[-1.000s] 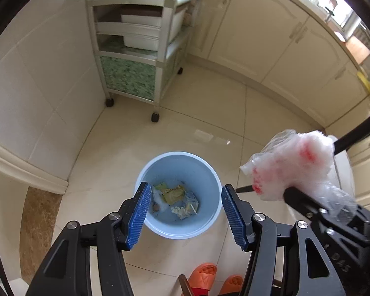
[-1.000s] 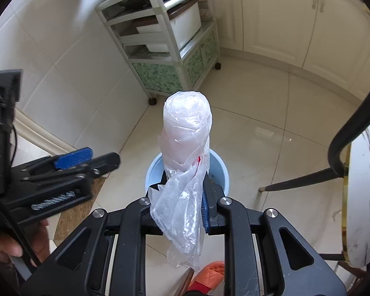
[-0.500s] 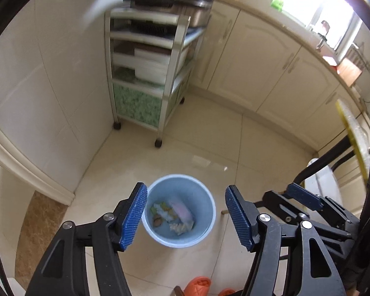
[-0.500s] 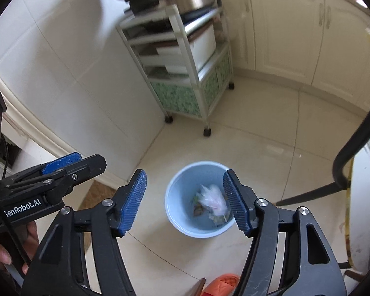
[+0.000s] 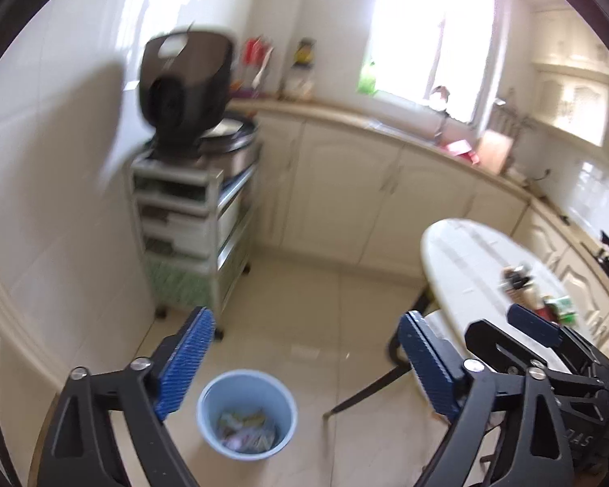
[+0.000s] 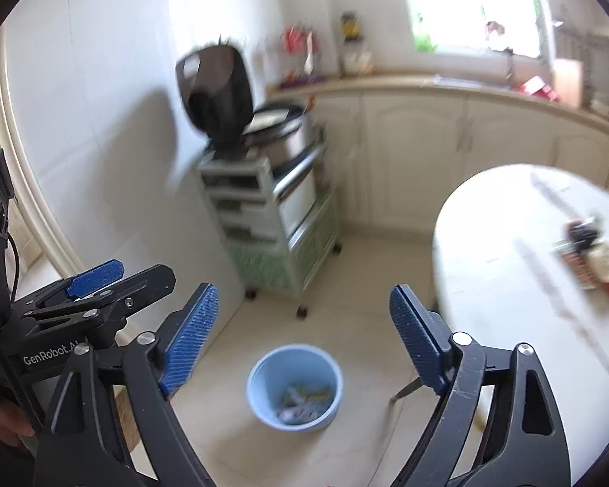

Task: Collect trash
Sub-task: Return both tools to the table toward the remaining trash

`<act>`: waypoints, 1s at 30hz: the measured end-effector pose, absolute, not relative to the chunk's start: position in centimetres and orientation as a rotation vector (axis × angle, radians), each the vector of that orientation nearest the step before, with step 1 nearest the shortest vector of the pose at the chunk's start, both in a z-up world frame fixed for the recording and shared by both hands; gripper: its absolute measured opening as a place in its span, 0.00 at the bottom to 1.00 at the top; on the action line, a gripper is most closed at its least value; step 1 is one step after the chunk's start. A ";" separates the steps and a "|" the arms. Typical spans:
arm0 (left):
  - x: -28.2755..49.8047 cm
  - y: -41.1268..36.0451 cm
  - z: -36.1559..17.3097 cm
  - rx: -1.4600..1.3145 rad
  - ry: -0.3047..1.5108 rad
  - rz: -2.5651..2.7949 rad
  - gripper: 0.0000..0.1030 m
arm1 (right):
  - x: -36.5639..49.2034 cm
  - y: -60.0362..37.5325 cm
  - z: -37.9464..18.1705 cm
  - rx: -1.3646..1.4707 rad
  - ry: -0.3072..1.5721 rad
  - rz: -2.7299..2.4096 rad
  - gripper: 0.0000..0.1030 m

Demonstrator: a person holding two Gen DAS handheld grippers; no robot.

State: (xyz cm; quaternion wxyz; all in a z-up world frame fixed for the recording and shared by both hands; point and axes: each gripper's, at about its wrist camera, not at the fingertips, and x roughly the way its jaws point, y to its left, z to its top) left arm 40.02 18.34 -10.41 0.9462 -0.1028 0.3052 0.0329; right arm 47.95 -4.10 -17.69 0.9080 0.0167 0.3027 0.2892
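Both views have swung up from the blue bin (image 6: 294,387) toward the bench (image 6: 507,284) — my right claw (image 6: 304,339) and left claw (image 5: 304,359) spread, empty; I approach leftover clutter (image 6: 588,251) slowly.

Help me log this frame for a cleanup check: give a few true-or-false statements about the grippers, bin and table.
1. The right gripper holds a plastic bag. False: it is open and empty.
2. The bin stands on the floor with trash inside. True.
3. The left gripper is open. True.
4. The table is bare. False: small items sit near its right side.
5. The bin is red. False: it is light blue.
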 end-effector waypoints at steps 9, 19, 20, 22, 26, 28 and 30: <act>37.0 7.0 -6.7 -0.110 0.512 -0.072 0.99 | 45.0 -16.8 -12.9 0.109 0.471 0.397 0.93; 38.6 -5.7 -7.0 0.049 0.525 -0.204 0.99 | 44.0 -30.6 -12.0 0.212 0.409 0.207 1.00; 39.5 -6.8 -7.3 0.063 0.538 -0.211 0.99 | 44.1 -31.8 -12.1 0.218 0.412 0.191 1.00; 40.5 -8.6 -7.8 0.081 0.564 -0.227 0.99 | 44.7 -33.9 -12.7 0.228 0.425 0.155 1.00; 43.3 -12.0 -8.7 0.112 0.611 -0.257 0.99 | 45.7 -37.4 -14.0 0.242 0.456 0.101 1.00; 44.6 -13.5 -9.2 0.128 0.641 -0.267 0.99 | 46.5 -38.8 -14.9 0.246 0.481 0.075 1.00; 46.6 -14.4 -9.5 0.135 0.666 -0.278 0.99 | 47.5 -40.0 -15.9 0.248 0.510 0.059 1.00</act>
